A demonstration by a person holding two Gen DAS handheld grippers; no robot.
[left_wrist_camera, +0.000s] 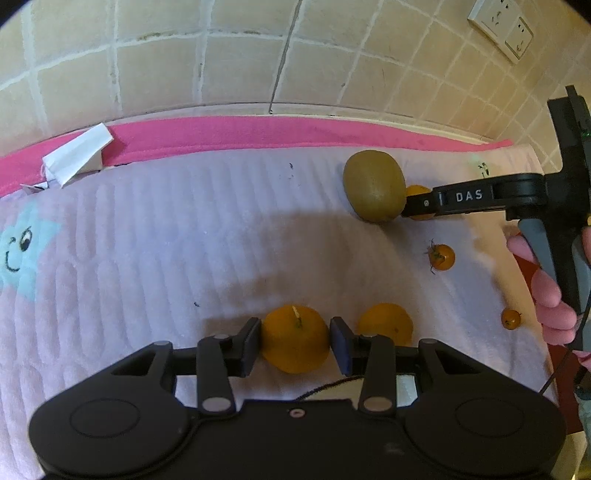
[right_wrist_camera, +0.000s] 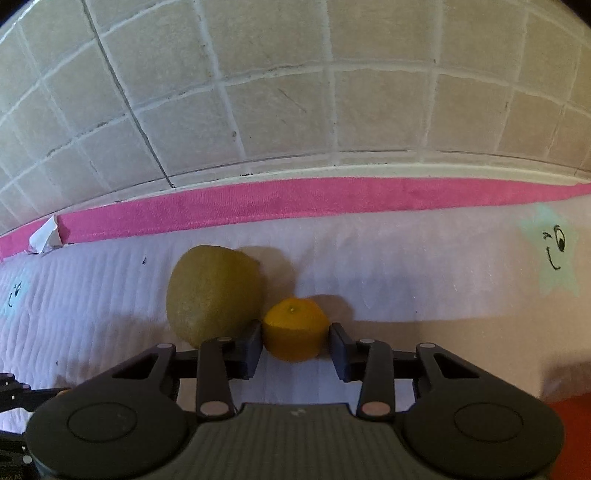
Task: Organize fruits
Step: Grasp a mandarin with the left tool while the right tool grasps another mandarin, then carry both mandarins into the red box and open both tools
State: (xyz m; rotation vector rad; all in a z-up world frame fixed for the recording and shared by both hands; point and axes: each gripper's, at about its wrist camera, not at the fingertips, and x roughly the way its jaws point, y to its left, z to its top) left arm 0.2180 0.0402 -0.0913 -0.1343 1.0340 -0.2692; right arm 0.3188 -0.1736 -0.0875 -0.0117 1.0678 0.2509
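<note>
My left gripper [left_wrist_camera: 294, 341] is shut on an orange tangerine [left_wrist_camera: 295, 338] resting on the pale pink towel [left_wrist_camera: 147, 240]. A second tangerine [left_wrist_camera: 386, 324] lies just right of it. My right gripper [right_wrist_camera: 295, 341] is shut on another small orange fruit [right_wrist_camera: 294, 328], which sits right beside a brown kiwi [right_wrist_camera: 214, 293]. In the left wrist view the right gripper [left_wrist_camera: 417, 203] reaches in from the right, next to the kiwi [left_wrist_camera: 375, 190]. Two small orange cherry tomatoes [left_wrist_camera: 441, 256] [left_wrist_camera: 511, 319] lie on the towel's right side.
A tiled wall [left_wrist_camera: 258, 55] rises behind the towel's pink border [left_wrist_camera: 258, 134]. A white paper tag [left_wrist_camera: 77, 155] lies at the border's left. A wall socket [left_wrist_camera: 502, 29] is at the upper right. The towel carries blue star faces [left_wrist_camera: 22, 251].
</note>
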